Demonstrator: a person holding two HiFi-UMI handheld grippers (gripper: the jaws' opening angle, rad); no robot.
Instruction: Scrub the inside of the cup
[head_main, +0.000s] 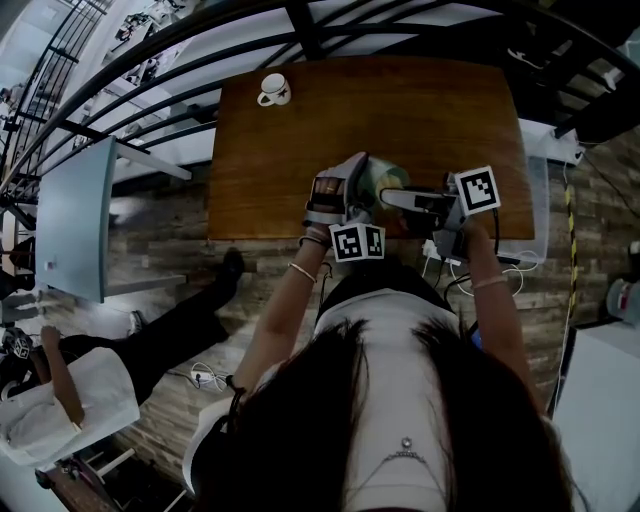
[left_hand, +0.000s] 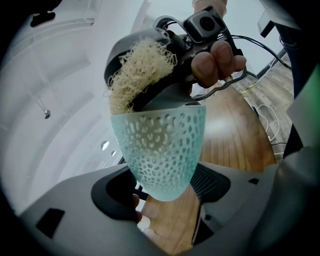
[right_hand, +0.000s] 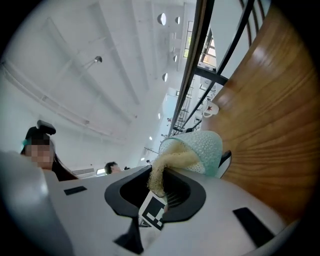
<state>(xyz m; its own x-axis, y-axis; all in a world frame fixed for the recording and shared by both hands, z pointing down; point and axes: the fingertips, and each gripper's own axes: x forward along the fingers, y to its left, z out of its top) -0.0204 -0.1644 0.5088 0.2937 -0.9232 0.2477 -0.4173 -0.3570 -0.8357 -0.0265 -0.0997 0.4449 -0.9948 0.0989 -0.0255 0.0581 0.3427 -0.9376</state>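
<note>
In the left gripper view a pale teal cup (left_hand: 162, 150) with a perforated wall sits between the jaws of my left gripper (left_hand: 165, 187), which is shut on its base. A beige fibrous scrubber (left_hand: 137, 70) rests at the cup's mouth, carried by my right gripper (left_hand: 165, 60). In the right gripper view the scrubber (right_hand: 170, 162) runs from the shut jaws of the right gripper (right_hand: 162, 187) into the cup (right_hand: 205, 147). From the head view the cup (head_main: 378, 180) hangs over the table's near edge, between the left gripper (head_main: 348, 195) and the right gripper (head_main: 405, 200).
A brown wooden table (head_main: 300, 150) lies below. A white mug (head_main: 273, 90) stands at its far left corner. Black railings (head_main: 150, 90) run beyond the table. Cables (head_main: 440, 265) hang off its near edge. A second person's legs (head_main: 170, 330) are at the left on the floor.
</note>
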